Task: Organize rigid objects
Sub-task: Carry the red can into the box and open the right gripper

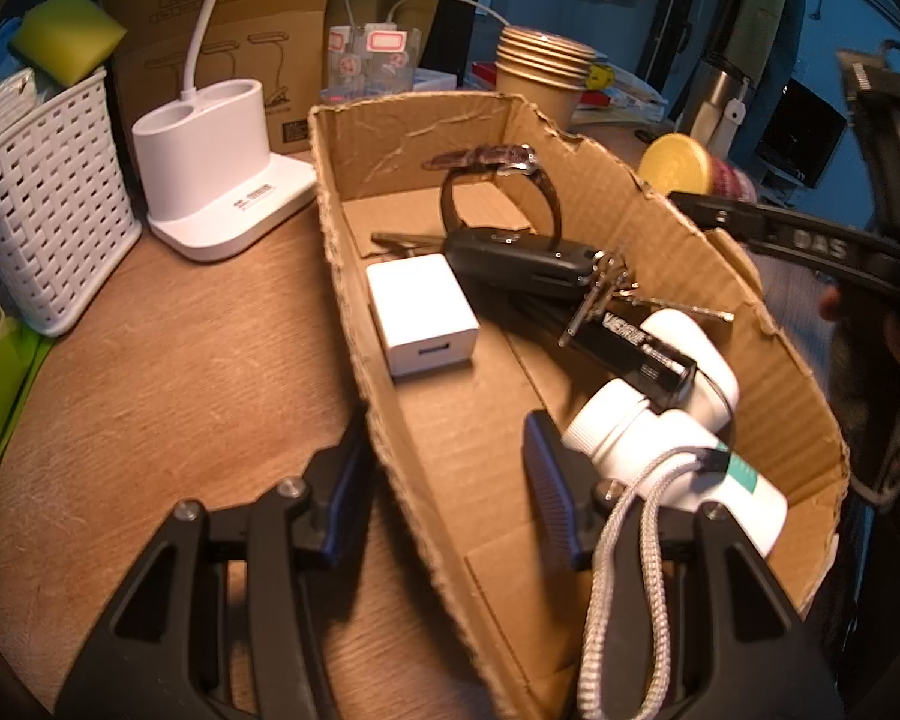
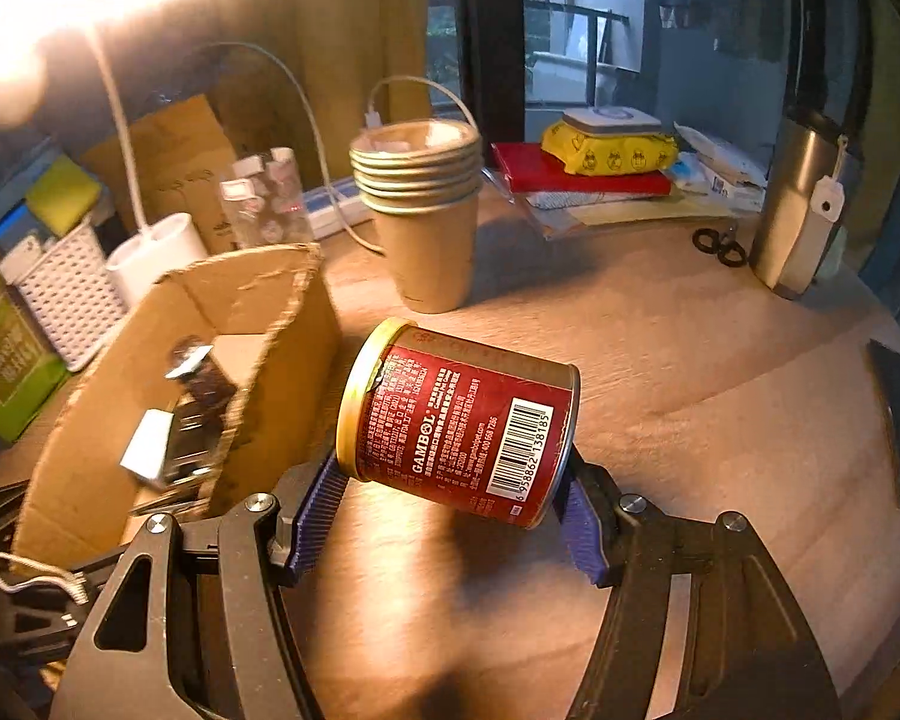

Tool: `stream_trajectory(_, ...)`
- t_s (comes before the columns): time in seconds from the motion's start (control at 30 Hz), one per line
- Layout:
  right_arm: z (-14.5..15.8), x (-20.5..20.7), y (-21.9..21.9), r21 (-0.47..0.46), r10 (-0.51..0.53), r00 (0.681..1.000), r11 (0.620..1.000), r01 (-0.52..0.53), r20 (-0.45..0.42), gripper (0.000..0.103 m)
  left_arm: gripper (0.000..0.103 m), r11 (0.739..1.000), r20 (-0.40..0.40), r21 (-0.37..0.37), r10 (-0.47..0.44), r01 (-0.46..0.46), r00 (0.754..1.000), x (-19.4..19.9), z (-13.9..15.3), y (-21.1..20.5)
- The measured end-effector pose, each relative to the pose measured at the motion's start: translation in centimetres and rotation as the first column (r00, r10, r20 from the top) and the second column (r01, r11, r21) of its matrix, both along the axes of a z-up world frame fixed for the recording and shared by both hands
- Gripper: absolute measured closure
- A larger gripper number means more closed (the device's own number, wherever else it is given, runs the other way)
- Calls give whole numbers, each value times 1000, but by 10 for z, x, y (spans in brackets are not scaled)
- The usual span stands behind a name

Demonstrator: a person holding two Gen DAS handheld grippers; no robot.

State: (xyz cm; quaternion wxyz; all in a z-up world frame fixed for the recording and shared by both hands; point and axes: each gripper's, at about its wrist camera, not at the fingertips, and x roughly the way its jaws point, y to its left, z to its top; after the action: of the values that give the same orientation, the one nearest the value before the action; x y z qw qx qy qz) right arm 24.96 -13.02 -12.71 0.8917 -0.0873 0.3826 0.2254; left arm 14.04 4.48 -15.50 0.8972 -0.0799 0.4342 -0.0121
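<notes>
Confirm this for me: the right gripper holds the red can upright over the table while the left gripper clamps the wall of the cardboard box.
Not quite. The red can is not upright: the right wrist view shows it tipped onto its side between the right gripper fingers, gold lid facing left toward the cardboard box. The rest stands: the left gripper does clamp the box wall.
</notes>
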Motion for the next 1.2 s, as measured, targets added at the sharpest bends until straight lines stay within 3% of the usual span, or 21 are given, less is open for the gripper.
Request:
stream_trajectory(0.53, 50, -53, 49, 16, 122, 987, 992, -125, 101, 36, 51, 1000, 0, 0, 0, 0, 1000, 0, 0, 0)
stream_trajectory(1.0, 33, -40, 96, 38, 246, 968, 968, -248, 38, 36, 51, 1000, 0, 0, 0, 0, 1000, 0, 0, 0)
stream_trajectory(1.2, 27, -33, 108, 4, 271, 963, 963, -271, 3, 36, 51, 1000, 0, 1, 0, 0, 1000, 0, 0, 0)
